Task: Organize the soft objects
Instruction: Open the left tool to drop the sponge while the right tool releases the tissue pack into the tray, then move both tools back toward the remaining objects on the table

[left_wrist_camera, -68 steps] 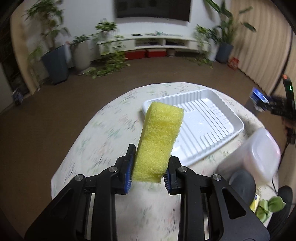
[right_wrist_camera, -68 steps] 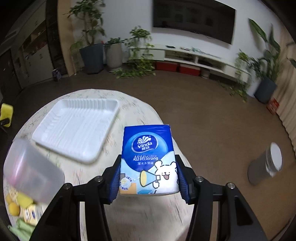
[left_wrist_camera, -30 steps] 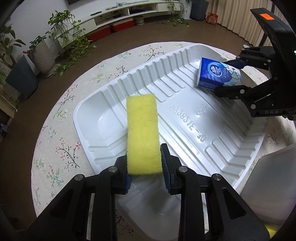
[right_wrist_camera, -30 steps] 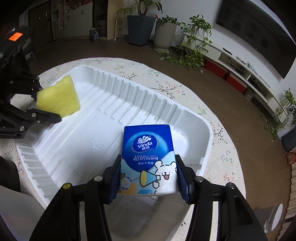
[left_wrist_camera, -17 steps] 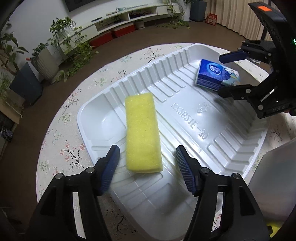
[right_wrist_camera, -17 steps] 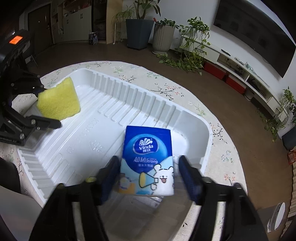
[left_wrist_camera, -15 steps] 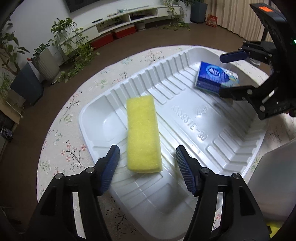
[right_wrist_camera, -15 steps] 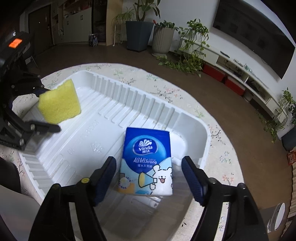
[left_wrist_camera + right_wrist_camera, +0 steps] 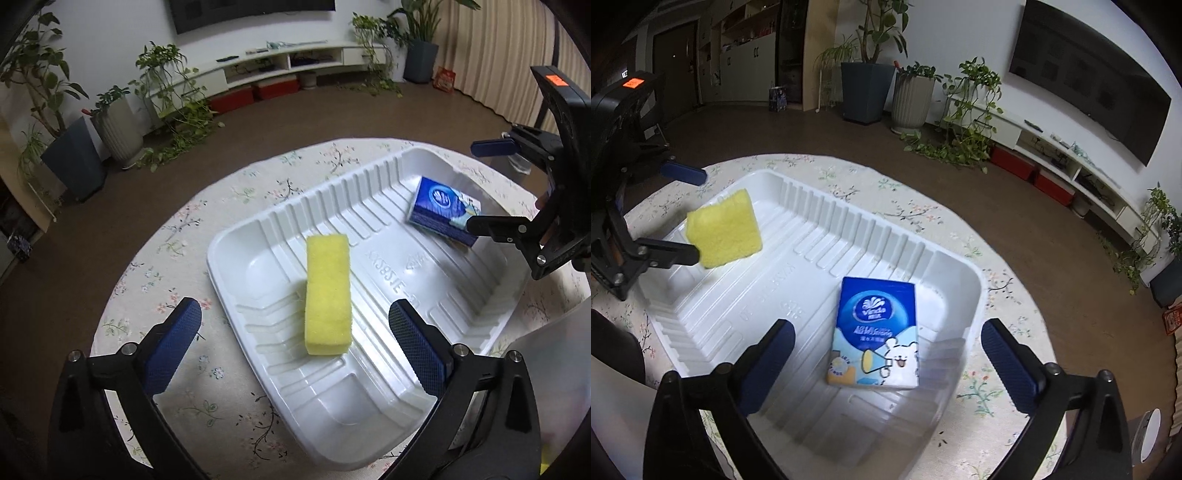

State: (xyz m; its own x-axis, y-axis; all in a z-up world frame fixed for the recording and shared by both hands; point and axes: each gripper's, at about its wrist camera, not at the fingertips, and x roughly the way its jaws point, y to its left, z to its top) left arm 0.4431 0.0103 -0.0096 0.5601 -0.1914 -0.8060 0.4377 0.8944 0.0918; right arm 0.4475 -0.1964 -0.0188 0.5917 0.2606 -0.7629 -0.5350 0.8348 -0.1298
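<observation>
A yellow sponge [image 9: 328,291] lies flat in the white ribbed tray [image 9: 461,314], toward its left end. My left gripper [image 9: 295,339] is open wide and empty, its fingers on either side of the sponge's near end, apart from it. A blue Vinda tissue pack [image 9: 877,334] lies flat at the tray's [image 9: 812,236] right end. My right gripper [image 9: 882,365] is open wide and empty, just behind the pack. The sponge also shows in the right wrist view [image 9: 724,228], and the pack in the left wrist view [image 9: 443,209].
The tray sits on a round table with a floral cloth [image 9: 177,236]. A translucent plastic container [image 9: 554,365] stands by the tray's near right side. The table edge drops to a brown floor. Potted plants and a low TV shelf line the far wall.
Both grippers held their objects over the tray, then opened and released them. Since then both have drawn back and up, jaws wider; sponge and tissue pack stay in the tray.
</observation>
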